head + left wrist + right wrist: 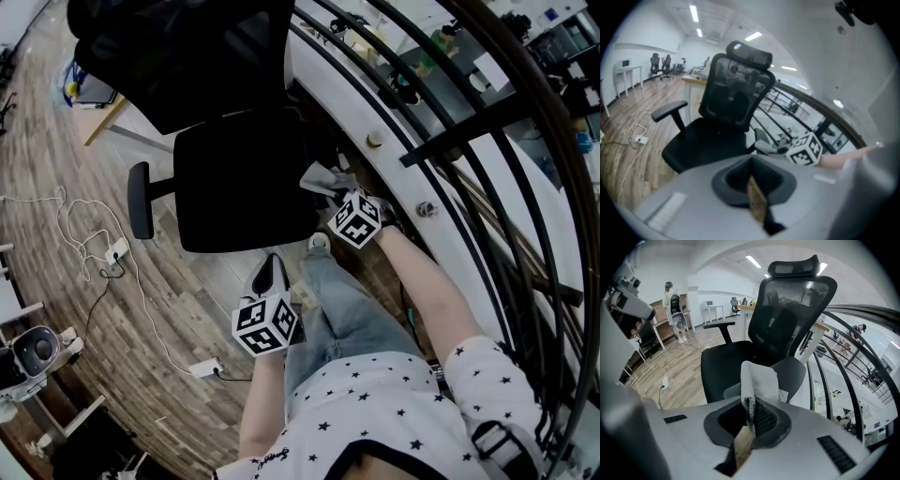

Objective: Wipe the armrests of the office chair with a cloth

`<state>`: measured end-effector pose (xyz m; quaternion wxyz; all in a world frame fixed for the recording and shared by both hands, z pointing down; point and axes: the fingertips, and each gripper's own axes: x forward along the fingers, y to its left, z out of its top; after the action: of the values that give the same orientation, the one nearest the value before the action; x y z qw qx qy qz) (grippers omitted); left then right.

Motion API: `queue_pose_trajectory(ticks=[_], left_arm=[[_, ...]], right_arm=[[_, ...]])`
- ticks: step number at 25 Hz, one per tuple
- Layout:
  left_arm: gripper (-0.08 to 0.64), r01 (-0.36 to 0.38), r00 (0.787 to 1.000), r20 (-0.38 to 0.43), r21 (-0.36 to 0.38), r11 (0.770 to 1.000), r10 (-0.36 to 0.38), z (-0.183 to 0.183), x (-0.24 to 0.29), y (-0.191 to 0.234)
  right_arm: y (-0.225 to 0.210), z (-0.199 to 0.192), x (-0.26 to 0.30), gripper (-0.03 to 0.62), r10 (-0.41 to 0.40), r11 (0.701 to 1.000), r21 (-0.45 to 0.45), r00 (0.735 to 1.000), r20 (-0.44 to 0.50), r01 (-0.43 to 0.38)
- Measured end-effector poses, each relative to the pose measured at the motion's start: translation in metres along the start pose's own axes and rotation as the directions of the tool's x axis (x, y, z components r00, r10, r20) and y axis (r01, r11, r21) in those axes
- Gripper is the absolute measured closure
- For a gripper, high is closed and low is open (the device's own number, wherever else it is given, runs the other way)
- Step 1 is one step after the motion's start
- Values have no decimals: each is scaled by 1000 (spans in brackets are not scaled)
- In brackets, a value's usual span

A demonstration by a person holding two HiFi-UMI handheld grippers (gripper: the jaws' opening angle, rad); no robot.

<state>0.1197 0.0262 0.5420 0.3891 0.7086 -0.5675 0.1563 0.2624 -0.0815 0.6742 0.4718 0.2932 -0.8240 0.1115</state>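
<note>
Wood floor [187, 309], white power strip [208, 367], black curved railing [469, 131]

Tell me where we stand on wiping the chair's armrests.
Done: the cloth is picked up, and the right gripper is shut on it.
In hand: the cloth is held at the armrest by the railing. I can't tell if it touches.
Left: probably both armrests. The far armrest has nothing near it, and the left gripper hangs back, shut and empty.
</note>
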Motion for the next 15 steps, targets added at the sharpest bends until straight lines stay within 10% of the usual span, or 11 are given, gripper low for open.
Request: queue_pose_trajectory(ticks=[15], left_arm=[[552, -8, 1000, 20, 14, 1000, 8, -25, -26, 0]], right_arm=[[44, -15, -18, 566, 56, 998, -3, 998, -4, -56]])
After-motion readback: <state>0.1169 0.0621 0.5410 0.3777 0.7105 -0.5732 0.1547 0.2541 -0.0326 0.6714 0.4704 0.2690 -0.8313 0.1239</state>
